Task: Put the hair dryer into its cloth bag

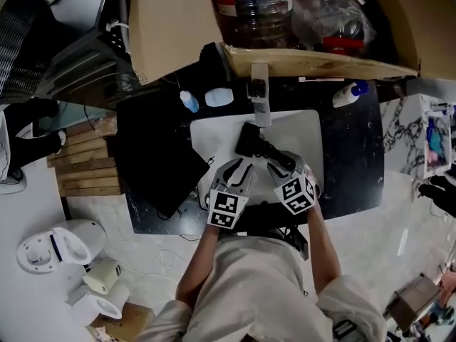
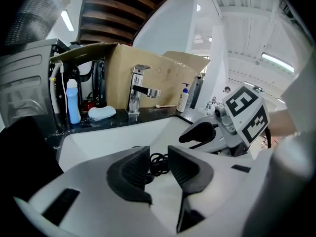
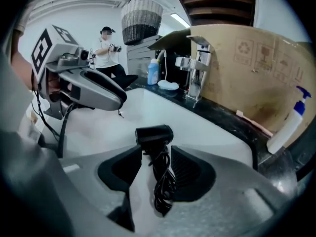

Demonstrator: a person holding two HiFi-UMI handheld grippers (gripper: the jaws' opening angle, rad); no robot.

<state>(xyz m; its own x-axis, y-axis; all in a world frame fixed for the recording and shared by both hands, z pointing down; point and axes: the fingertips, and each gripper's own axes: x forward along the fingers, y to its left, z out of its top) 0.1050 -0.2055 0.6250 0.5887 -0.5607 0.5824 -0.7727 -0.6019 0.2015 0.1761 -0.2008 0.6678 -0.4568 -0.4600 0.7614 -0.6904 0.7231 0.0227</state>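
A black hair dryer lies in the white sink, its cord bundled toward me. Both grippers hover over the sink's near side. My left gripper is open; through its gap I see a coil of the cord. My right gripper points down at the dryer. Its jaws stand apart, with the cord in the gap and no pad pressing on it. A black cloth, seemingly the bag, lies on the dark counter left of the sink.
A chrome faucet stands at the sink's back edge. Beside it are a blue bottle and a pale soap bar. A white spray bottle lies at the back right. A cardboard box overhangs the counter behind.
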